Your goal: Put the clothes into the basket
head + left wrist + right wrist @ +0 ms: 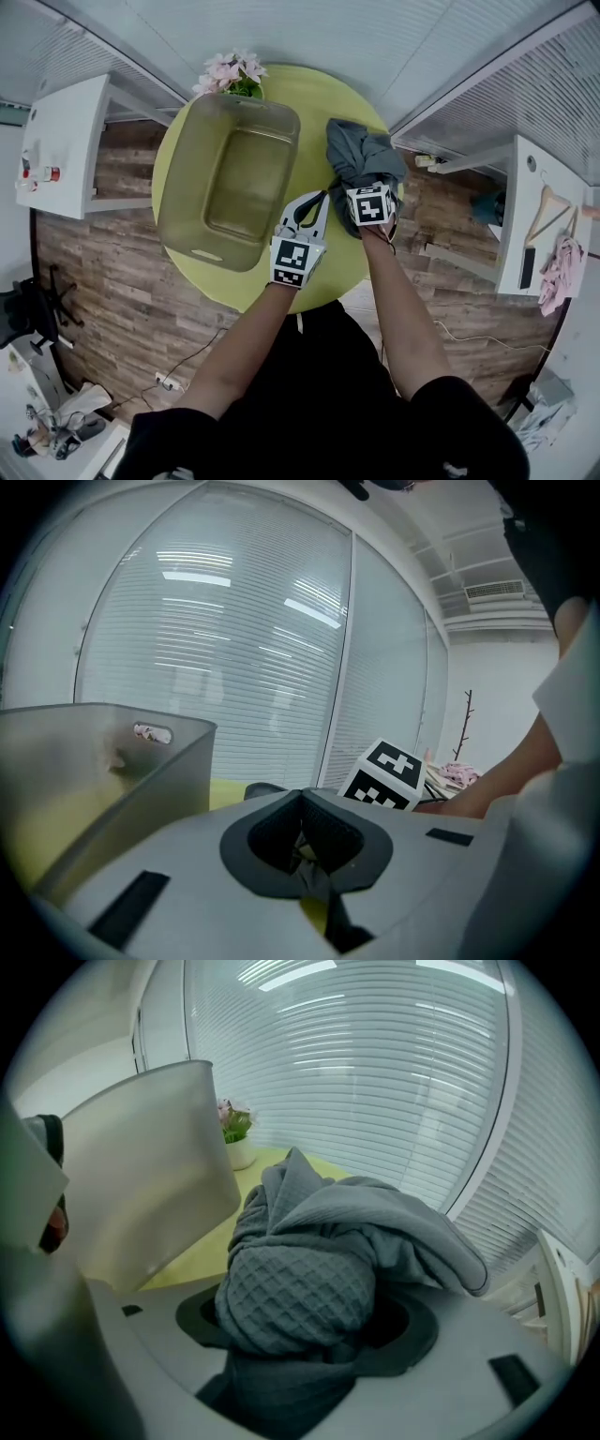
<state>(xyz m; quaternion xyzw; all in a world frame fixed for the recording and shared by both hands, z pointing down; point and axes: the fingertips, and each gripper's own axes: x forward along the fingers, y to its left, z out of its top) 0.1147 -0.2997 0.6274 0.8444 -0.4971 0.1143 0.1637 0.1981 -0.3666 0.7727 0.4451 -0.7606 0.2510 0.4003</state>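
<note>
Grey waffle cloth (309, 1279) fills my right gripper's (305, 1335) clamped jaws; my left gripper's (305, 841) jaws are closed together; the plastic basket (187, 202) on the counter (328, 94) sits empty.

Right gripper (307, 1324) jaws: inner faces buried under bunched grey cloth (375, 1222).
Basket (103, 761): left part cut off by left gripper view's edge.
Tabletop (319, 103): middle hidden beneath Basket.

One basket (187, 178), one grey garment (361, 157), one flower bunch (230, 73).

Left tongs (302, 803) closed, right tongs (300, 1309) gripping cloth (366, 1218)
</note>
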